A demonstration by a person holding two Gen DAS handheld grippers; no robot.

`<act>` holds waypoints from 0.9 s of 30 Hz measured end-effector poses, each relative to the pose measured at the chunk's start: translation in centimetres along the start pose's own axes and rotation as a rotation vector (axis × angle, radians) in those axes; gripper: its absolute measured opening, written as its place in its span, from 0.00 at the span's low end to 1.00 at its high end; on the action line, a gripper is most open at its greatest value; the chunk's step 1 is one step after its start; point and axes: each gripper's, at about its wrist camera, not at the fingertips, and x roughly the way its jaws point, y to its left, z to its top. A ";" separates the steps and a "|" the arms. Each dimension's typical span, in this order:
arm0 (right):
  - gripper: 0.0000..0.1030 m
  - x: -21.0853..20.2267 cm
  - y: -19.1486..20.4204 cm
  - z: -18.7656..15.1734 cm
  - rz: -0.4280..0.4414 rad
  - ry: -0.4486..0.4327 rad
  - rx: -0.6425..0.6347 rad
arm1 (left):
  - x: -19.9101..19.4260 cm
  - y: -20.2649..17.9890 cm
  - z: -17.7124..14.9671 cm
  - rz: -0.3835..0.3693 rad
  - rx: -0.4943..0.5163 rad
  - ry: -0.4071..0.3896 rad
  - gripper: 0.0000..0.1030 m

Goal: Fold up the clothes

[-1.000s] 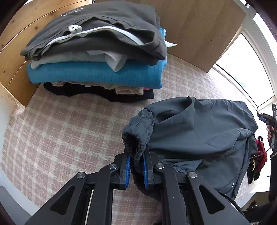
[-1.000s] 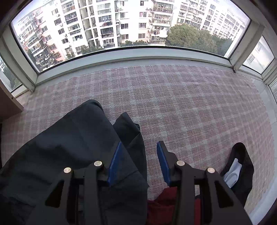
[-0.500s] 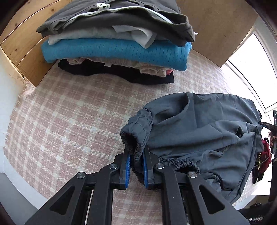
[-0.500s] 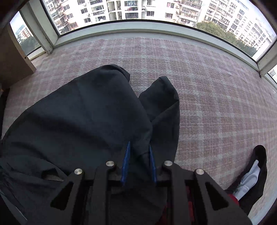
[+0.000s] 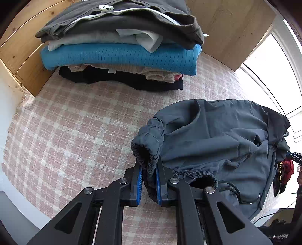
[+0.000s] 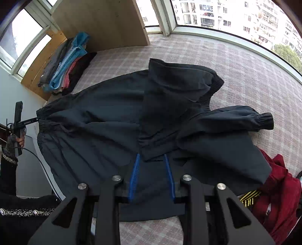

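Dark grey trousers (image 6: pixel 105 132) lie spread on the pink checked cloth (image 5: pixel 75 132); they also show in the left wrist view (image 5: pixel 226 143). My left gripper (image 5: pixel 149 169) is shut on the elastic waistband (image 5: pixel 149 135) at the trousers' left end. My right gripper (image 6: pixel 152 158) is open above the trousers, with a folded-over leg (image 6: pixel 169 105) just beyond its fingertips and a second leg's cuff (image 6: pixel 264 121) lying out to the right. The left gripper also shows at the far left of the right wrist view (image 6: pixel 30 120).
A stack of folded clothes (image 5: pixel 120 50) with a blue sweater stands by a wooden panel (image 5: pixel 232 28) at the back; it also shows in the right wrist view (image 6: pixel 64 64). A red garment (image 6: pixel 277 197) lies at the right. Windows (image 6: pixel 236 17) run along the far edge.
My right gripper has opened, let go of the trouser leg and pulled back and turned left. My left gripper has kept its grip and moved closer to the stack.
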 end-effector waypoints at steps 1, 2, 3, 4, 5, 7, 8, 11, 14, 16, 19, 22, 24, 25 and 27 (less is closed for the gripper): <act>0.48 -0.2 -1.8 0.4 -0.061 -0.019 0.027 | 0.0 0.0 0.0 -0.001 0.002 0.002 0.10; 0.50 -0.1 -3.3 0.9 -0.111 -0.019 0.055 | -0.1 -0.1 -0.1 -0.002 0.003 0.003 0.10; 0.50 0.0 -4.9 1.3 -0.160 -0.017 0.085 | -0.1 -0.1 -0.1 -0.003 0.003 0.003 0.10; 0.50 0.2 -6.5 1.8 -0.209 -0.014 0.115 | -0.2 -0.1 -0.1 -0.003 0.003 0.003 0.10; 0.50 0.1 -7.1 2.6 -0.178 -0.028 0.138 | -0.2 0.0 -0.1 -0.002 0.002 0.003 0.10; 0.50 -0.1 -8.1 4.2 -0.092 -0.060 0.181 | -0.2 0.1 0.0 -0.003 -0.005 0.005 0.10; 0.50 -0.3 -7.7 5.5 -0.076 -0.086 0.157 | -0.1 0.0 0.0 0.000 -0.006 0.007 0.10; 0.61 1.2 -5.6 9.5 -0.016 -0.090 0.027 | 0.0 -0.2 0.2 0.010 -0.003 0.013 0.10; 0.62 6.1 -3.5 12.0 -0.035 0.028 -0.044 | 0.0 -0.3 0.2 0.013 -0.006 0.013 0.10; 0.62 9.5 -2.3 12.3 -0.072 0.115 -0.108 | -0.1 -0.3 0.1 0.013 -0.010 0.013 0.10; 0.62 11.9 -2.1 11.4 -0.108 0.175 -0.157 | -0.1 -0.2 0.0 0.013 -0.017 0.018 0.10; 0.63 13.5 -2.0 10.0 -0.130 0.182 -0.169 | 0.1 0.0 0.0 0.014 -0.019 0.027 0.10; 0.44 13.0 -1.3 9.3 -0.123 0.138 -0.209 | 0.2 0.0 0.1 0.016 -0.019 0.030 0.10; 0.24 12.6 -1.3 9.2 -0.097 0.135 -0.199 | 0.2 0.0 0.1 0.017 -0.017 0.031 0.10; 0.12 11.1 -2.1 9.1 -0.069 0.112 -0.164 | 0.2 -0.2 0.1 0.020 -0.014 0.033 0.10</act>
